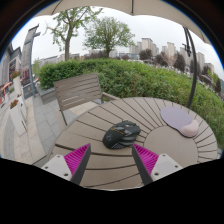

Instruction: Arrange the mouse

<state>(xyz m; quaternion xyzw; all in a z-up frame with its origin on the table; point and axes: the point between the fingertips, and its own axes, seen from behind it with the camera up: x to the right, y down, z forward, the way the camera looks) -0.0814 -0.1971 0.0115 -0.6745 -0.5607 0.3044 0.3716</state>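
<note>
Mouse (121, 134) sits unbranded on slatted table (100, 125), just beyond the open claw (111, 160).

No text, label, brand, number or sign could be read anywhere in the frame, neither on the mouse (121, 133) at its centre nor on the bench (150, 115).

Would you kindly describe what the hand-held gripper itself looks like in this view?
The hand-held gripper shows two pale grey fingers with angular, wedge-like tips. Each bears a bright magenta pad with fine ribbing on its inner face. No cables, markings, hand or sleeve are visible.
</note>
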